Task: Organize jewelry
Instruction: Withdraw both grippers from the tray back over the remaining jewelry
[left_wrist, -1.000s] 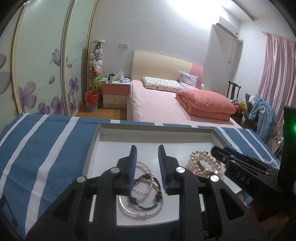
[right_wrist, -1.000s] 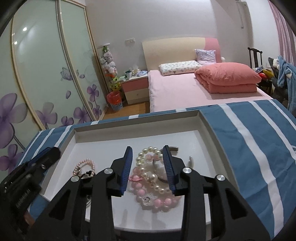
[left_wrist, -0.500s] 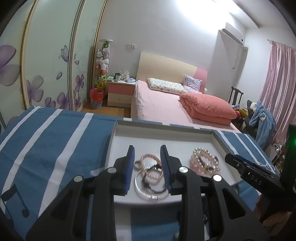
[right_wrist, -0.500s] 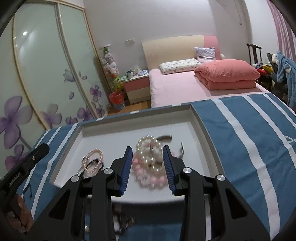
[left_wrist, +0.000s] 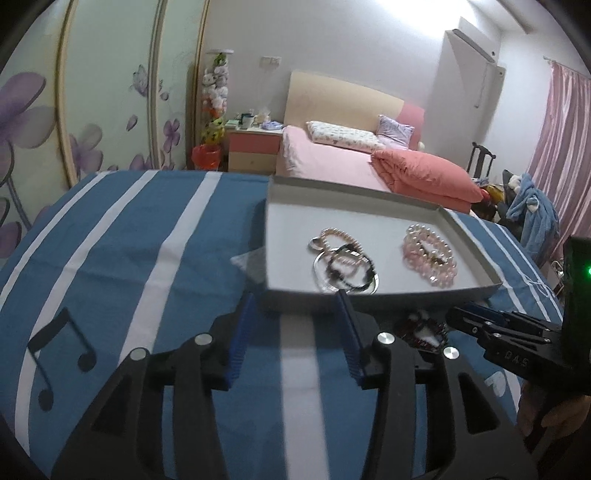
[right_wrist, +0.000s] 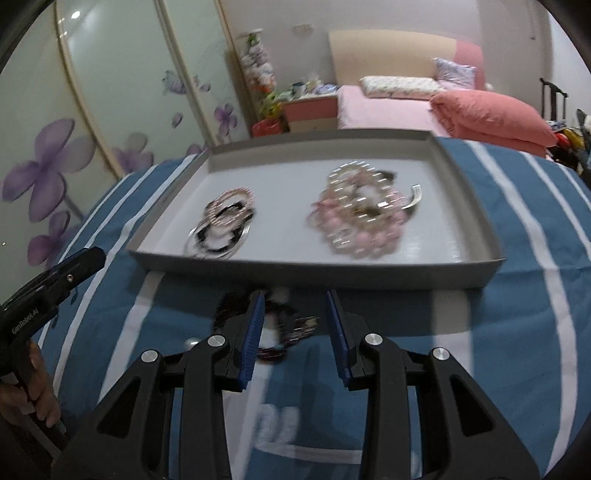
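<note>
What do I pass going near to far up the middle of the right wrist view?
right gripper → dark jewelry on the cloth → tray's near wall → pink bead pile → tray's far wall → bed

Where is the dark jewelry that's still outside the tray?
On the striped cloth just in front of the tray, between the right tool fingers; the left view shows it too.

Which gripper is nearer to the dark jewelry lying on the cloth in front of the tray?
Right. The right gripper has the dark jewelry between its opening, empty jaws. The left gripper sits off to the side over bare striped cloth, its jaws opening.
</note>
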